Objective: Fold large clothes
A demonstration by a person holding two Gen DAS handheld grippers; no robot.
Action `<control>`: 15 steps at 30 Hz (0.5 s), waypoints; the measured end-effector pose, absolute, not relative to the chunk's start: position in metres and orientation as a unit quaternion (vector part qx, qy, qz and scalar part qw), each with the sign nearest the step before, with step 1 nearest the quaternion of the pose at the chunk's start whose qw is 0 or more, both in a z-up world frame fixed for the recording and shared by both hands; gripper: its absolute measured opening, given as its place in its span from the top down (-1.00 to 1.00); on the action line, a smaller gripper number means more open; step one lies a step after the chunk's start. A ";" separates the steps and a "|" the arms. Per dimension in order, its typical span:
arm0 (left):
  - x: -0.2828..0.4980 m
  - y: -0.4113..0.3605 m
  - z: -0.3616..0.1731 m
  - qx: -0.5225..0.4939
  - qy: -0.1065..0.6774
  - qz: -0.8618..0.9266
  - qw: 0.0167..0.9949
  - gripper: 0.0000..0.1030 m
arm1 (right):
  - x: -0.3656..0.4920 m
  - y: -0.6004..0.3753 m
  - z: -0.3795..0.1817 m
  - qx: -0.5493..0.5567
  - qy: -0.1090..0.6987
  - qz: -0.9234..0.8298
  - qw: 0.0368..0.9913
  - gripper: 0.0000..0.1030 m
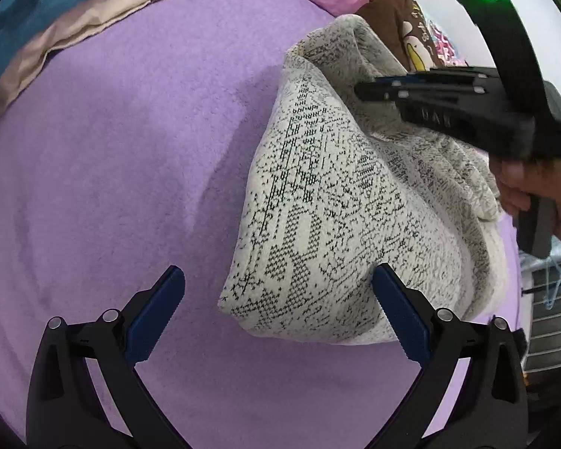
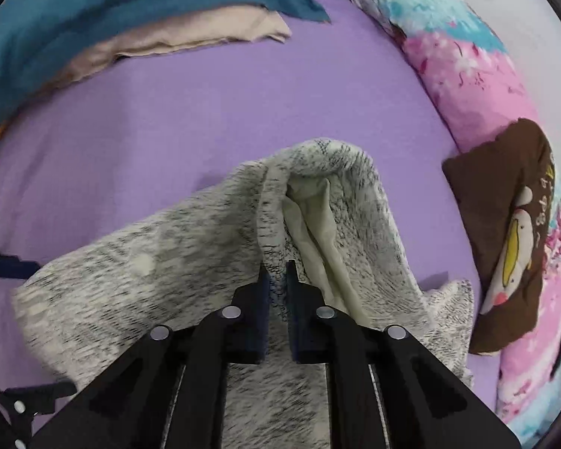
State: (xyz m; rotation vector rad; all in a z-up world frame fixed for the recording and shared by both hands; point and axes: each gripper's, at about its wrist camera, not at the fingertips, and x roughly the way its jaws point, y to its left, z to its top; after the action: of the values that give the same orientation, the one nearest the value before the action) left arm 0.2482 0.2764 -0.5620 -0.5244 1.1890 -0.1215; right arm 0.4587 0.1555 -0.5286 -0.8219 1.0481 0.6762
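A speckled grey-white sweater (image 1: 329,202) lies bunched on the purple bed (image 1: 112,172), nr a brown pillow (image 2: 505,232). Right gripper (image 2: 276,269) is clenched on a raised fold of the sweater. Left gripper (image 1: 276,299) gapes wide over its near corner, empty. Fabric looks soft, thick, floppy, light – best pinched at hems & corners.
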 end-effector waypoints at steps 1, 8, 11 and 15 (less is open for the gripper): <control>0.247 0.278 -0.563 -0.247 0.553 -0.058 0.794 -0.87 | 0.466 0.157 -0.524 -0.366 0.481 0.308 0.735 0.86; 0.240 0.280 -0.569 -0.249 0.549 -0.065 0.795 -0.89 | 0.525 0.162 -0.506 -0.399 0.462 0.224 0.760 0.86; 0.241 0.278 -0.573 -0.252 0.549 -0.063 0.794 -0.89 | 0.545 0.175 -0.517 -0.402 0.471 0.200 0.759 0.85; 0.240 0.277 -0.573 -0.251 0.547 -0.060 0.797 -0.89 | 0.550 0.188 -0.541 -0.417 0.478 0.166 0.755 0.56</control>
State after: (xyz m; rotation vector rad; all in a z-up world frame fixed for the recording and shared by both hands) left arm 0.2397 0.2766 -0.5730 -0.5381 1.1746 -0.1281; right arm 0.5495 0.1875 -0.5415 -0.9104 1.0433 0.3617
